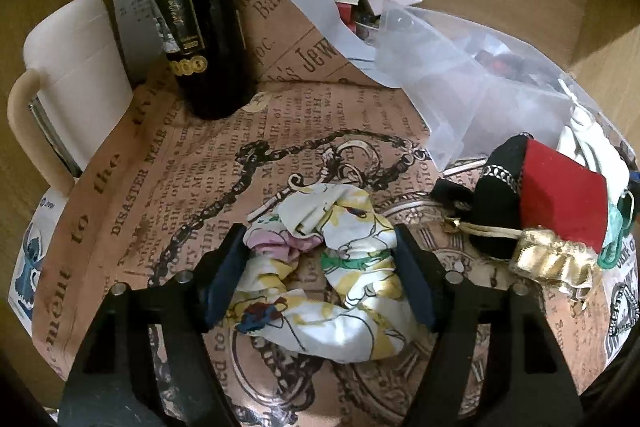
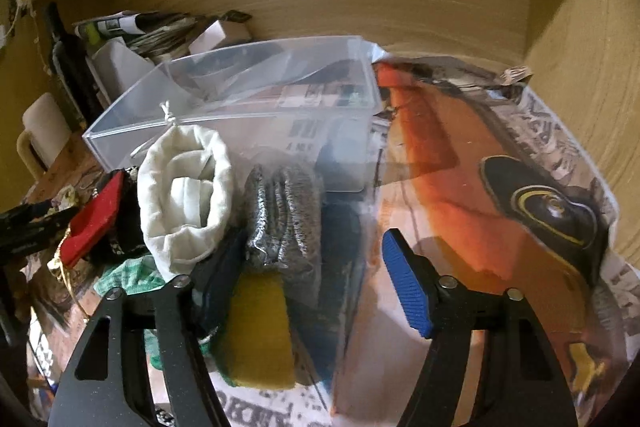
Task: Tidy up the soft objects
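Floral scrunchie [image 1: 320,267] lies on printed paper [image 1: 168,179], bracketed by the left gripper [image 1: 320,275], pads touching both sides without visibly squeezing. Right gripper [image 2: 304,287] gapes wide, empty, over grey cloth [image 2: 284,211] and clear box [image 2: 240,99].

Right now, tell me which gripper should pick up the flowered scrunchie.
Left. The left gripper already has the scrunchie between its open fingers. The right gripper is over the grey sock instead.
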Motion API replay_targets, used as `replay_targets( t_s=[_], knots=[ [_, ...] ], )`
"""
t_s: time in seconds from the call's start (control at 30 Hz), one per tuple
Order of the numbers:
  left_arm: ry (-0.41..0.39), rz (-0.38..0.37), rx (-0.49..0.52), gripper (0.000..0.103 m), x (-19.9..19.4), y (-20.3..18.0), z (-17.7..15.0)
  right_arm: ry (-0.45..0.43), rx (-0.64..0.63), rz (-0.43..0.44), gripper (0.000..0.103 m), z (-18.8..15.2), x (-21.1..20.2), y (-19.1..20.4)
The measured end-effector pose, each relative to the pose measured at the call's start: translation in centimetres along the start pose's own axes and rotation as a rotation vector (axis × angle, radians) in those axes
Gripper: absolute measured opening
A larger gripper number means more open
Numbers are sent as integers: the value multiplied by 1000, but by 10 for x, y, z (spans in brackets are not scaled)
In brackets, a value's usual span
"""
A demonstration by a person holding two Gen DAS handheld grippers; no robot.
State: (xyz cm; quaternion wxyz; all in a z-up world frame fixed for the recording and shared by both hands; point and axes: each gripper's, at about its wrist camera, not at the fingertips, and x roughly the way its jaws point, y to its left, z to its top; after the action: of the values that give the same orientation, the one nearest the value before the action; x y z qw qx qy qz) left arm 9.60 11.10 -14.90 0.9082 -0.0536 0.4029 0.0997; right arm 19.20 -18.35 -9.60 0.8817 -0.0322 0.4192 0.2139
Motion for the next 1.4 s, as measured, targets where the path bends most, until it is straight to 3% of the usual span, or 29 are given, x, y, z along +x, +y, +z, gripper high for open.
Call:
replay_targets(
  t_s=[0.13, 0.27, 0.37, 0.73, 0.93, 1.1, 1.4],
  knots=[
    [-10, 9, -24, 46, -3, 6, 1, 21, 14, 70, 28, 2, 4, 0],
    [-16, 14, -36, 25, -6, 10, 2, -8, 27, 69, 22, 1, -3, 1],
    [-34, 9, -30, 20, -13, 6, 6, -50, 26, 45, 22, 3, -14, 1],
    [-231, -99, 57, 20, -70, -40, 51, -286, -3, 12, 22, 34, -77, 9],
    [-299, -170, 96, 20, -82, -68, 83, -350, -41, 28, 22, 59, -79, 24],
    [-284, -189, 117, 20, -69, -86, 106, -340, -59, 47, 22, 72, -67, 29],
    [-148, -246, 114, 20, -19, -105, 139, -249, -67, 61, 22, 91, -23, 28]
  ],
)
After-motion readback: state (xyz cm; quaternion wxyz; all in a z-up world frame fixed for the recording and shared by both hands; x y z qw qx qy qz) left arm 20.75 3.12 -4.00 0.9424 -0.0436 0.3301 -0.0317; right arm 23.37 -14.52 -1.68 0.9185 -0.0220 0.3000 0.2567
